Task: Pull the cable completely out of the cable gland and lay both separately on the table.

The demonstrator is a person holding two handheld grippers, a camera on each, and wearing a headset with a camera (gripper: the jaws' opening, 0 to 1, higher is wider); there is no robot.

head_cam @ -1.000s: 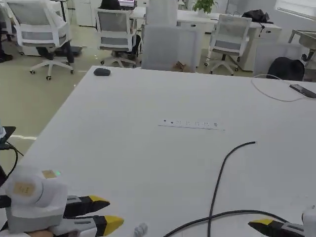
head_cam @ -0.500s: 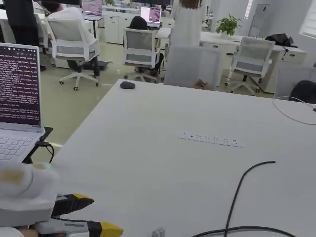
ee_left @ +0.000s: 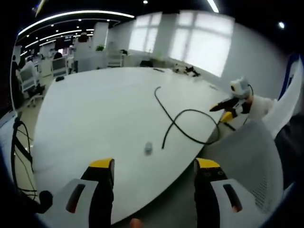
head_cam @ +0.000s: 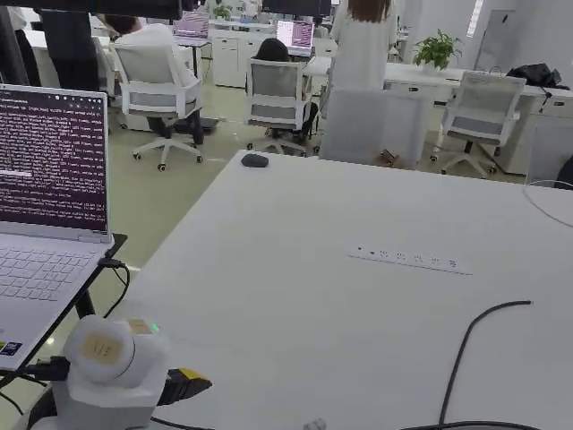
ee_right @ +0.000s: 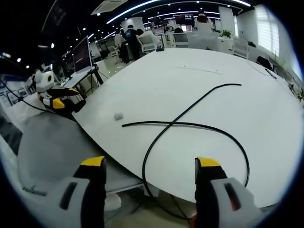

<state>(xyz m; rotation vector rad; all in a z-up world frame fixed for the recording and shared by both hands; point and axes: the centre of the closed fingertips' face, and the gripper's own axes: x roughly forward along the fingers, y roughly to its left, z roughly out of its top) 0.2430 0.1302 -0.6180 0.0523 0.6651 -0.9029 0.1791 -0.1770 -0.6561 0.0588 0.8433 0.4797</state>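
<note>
Left gripper (ee_left: 154, 166) and right gripper (ee_right: 151, 164) have backed off the table (ee_right: 166, 85), gaping empty; cable (ee_right: 147, 124) lies apart from what seems its gland (ee_right: 118, 115)

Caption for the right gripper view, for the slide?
Open right tongs face the white table, where the black cable lies looped and the small grey cable gland sits apart from it.

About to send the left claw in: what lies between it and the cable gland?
Bare white table, by the left gripper view: nothing sits between the left claw and the cable gland. The cable lies further right.
</note>
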